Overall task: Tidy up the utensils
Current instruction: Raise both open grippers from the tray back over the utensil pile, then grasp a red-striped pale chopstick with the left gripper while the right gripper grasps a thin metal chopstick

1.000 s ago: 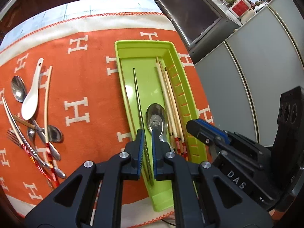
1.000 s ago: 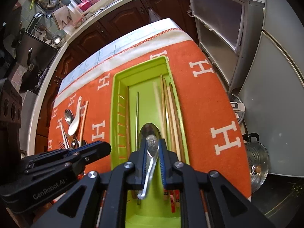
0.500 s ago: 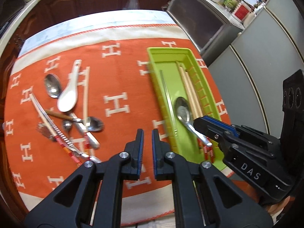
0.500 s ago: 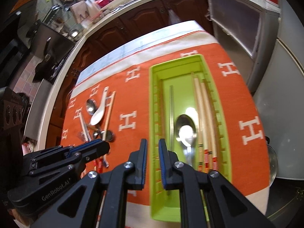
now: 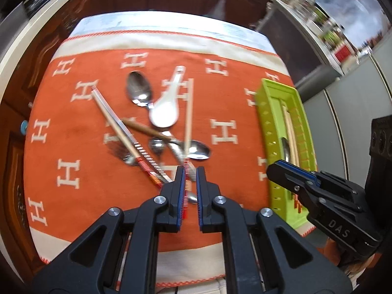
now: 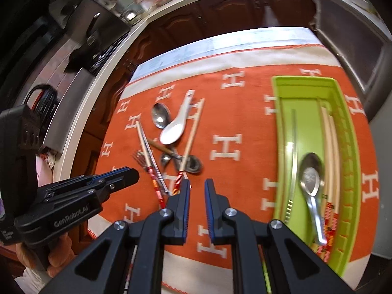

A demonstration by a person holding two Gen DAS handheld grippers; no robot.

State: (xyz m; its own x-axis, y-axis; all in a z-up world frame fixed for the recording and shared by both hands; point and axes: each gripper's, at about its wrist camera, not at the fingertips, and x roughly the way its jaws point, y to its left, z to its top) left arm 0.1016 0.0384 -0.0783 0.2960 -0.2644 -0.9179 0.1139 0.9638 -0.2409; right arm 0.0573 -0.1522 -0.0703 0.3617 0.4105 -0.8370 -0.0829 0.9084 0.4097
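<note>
An orange blanket patterned with white H letters covers the table, with dark wooden cabinets behind. Ahead of the left tool, a heap of loose utensils lies on the blanket: steel spoons, a white ceramic spoon, chopsticks and a fork. To the right of the right tool sits a green tray holding chopsticks, a metal spoon and a slim metal piece. Both tools show only a narrow gap between their jaws, gripping nothing; the left jaws have just been opening slightly.
</note>
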